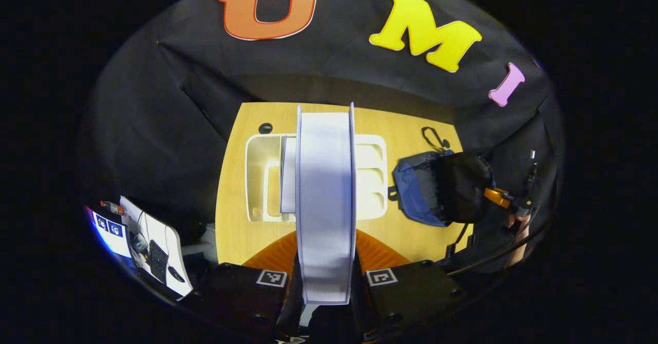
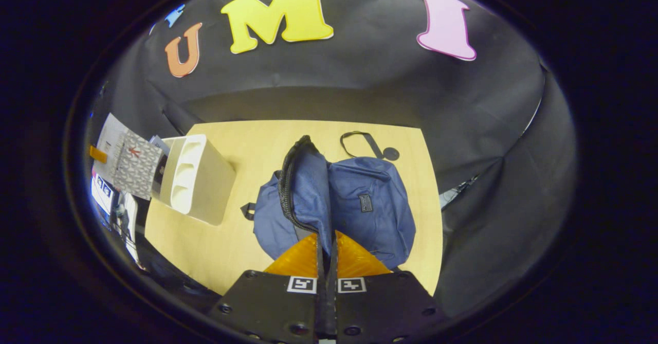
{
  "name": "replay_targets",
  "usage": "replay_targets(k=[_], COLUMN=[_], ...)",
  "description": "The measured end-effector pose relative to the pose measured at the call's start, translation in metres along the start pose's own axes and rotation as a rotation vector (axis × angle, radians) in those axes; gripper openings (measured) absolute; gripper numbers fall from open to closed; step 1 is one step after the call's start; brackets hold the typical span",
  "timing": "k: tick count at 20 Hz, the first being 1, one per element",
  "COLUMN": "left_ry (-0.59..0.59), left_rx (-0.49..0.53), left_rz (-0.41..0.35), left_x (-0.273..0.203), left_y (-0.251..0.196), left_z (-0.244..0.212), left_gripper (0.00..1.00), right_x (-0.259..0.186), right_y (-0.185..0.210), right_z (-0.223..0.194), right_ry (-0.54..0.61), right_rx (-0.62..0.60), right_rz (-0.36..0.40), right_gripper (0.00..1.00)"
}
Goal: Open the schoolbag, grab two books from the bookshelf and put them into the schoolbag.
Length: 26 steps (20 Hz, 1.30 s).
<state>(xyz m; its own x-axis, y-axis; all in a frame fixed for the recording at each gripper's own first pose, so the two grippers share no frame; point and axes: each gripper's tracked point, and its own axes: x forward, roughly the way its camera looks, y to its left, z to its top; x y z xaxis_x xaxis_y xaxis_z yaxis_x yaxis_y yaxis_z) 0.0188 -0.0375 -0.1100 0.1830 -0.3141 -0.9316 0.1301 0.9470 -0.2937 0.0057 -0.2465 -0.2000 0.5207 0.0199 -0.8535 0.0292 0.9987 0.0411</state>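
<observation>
My left gripper (image 1: 325, 243) is shut on a book (image 1: 325, 200), held spine-away so its white page edge runs up the middle of the left gripper view. Behind it the white bookshelf (image 1: 257, 179) lies on the wooden table (image 1: 236, 231), with another book (image 1: 288, 174) in it. The blue schoolbag (image 2: 367, 205) lies on the table to the right of the shelf. My right gripper (image 2: 325, 241) is shut on the edge of the bag's opening (image 2: 303, 189), holding it up. In the right gripper view the held book (image 2: 136, 172) shows a patterned cover beside the bookshelf (image 2: 198, 179).
A black round cap (image 1: 265, 127) sits at the table's far edge behind the shelf. The bag's strap loop (image 2: 360, 141) lies toward the back wall. A side desk with a keyboard and papers (image 1: 154, 254) stands off the table's left. Black cloth walls close in the table.
</observation>
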Motion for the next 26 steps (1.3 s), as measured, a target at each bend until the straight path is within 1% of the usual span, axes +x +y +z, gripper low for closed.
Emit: replay_targets(k=[1, 3, 5, 8, 10, 12, 14, 16, 20, 22, 25, 26], left_ry=[-0.024, -0.068, -0.084, -0.06, -0.047, -0.042, -0.047, -0.044, -0.002, 0.029, 0.047, 0.048], left_rx=[-0.008, -0.024, -0.047, -0.12, -0.134, -0.136, -0.142, -0.145, -0.215, -0.251, -0.285, -0.305], left_rz=[-0.036, -0.118, -0.231, -0.436, -0.53, -0.598, -0.628, -0.633, -0.656, -0.664, -0.653, -0.659], left_x=[-0.006, -0.011, -0.007, 0.006, 0.017, 0.032, 0.054, 0.079, 0.131, 0.154, 0.189, 0.201], left_y=[-0.008, -0.032, -0.065, -0.126, -0.156, -0.185, -0.21, -0.228, -0.266, -0.278, -0.283, -0.285], left_z=[0.004, 0.01, 0.008, -0.003, -0.015, -0.021, -0.023, -0.029, -0.049, -0.061, -0.07, -0.07], left_gripper=[0.41, 0.41, 0.41, 0.41, 0.41, 0.4, 0.4, 0.41, 0.4, 0.4, 0.4, 0.4], right_x=[0.0, -0.001, -0.003, -0.005, -0.006, -0.007, -0.007, -0.007, -0.007, -0.008, -0.006, -0.007], right_y=[0.001, 0.002, 0.002, 0.003, 0.001, 0.0, -0.002, -0.003, -0.003, -0.004, -0.005, -0.005], right_z=[0.0, 0.0, 0.001, 0.002, 0.003, 0.004, 0.002, 0.002, 0.003, 0.002, 0.004, 0.003], right_ry=[0.001, 0.004, 0.003, -0.002, -0.005, -0.009, -0.008, -0.008, -0.008, -0.007, -0.005, -0.004], right_rx=[0.002, 0.005, 0.0, 0.014, 0.03, 0.046, 0.065, 0.081, 0.091, 0.089, 0.089, 0.086], right_rz=[-0.003, -0.011, -0.026, -0.038, -0.048, -0.054, -0.056, -0.058, -0.056, -0.06, -0.058, -0.058], right_gripper=[0.01, 0.01, 0.01, 0.01, 0.01, 0.01, 0.0, 0.01, 0.0, 0.01, 0.01, 0.04])
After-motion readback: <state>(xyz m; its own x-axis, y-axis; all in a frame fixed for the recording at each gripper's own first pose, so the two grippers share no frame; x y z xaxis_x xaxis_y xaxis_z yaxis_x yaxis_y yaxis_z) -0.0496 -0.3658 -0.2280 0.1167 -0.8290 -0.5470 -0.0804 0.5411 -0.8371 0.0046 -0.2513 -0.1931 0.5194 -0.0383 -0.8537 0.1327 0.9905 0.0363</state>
